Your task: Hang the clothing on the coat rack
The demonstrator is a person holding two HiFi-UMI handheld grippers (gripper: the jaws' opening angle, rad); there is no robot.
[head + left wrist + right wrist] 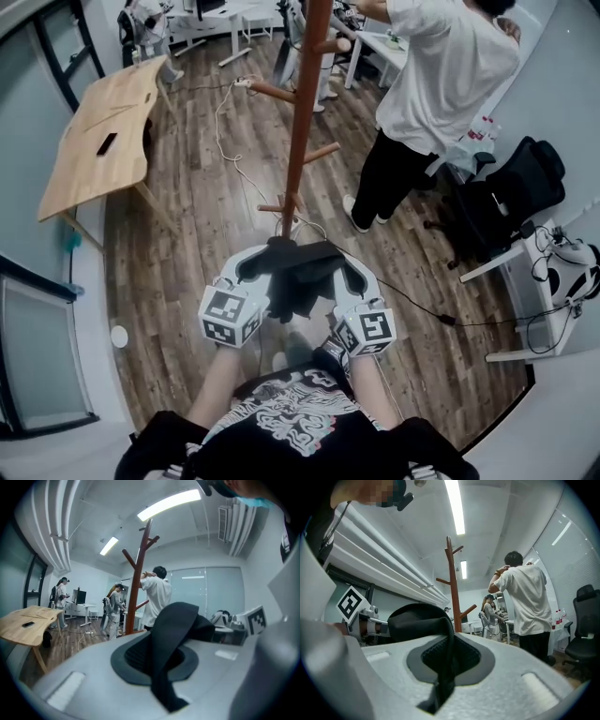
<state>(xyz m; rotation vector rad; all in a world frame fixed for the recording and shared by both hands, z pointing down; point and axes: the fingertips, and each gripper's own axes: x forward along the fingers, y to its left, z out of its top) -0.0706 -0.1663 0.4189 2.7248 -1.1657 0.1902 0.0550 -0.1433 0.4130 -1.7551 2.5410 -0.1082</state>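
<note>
**Both ends clamped**

Head view: your left gripper (255,267) and right gripper (349,274) hold the black fabric garment (300,281) between them, near the base of the brown wooden coat rack (302,131). Left gripper view alone shows its jaws shut on a dark strip. Right gripper view: jaws pinching a fold

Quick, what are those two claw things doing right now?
Left gripper: jaws closed on the black garment.
Right gripper: jaws closed on the same black garment.
</note>
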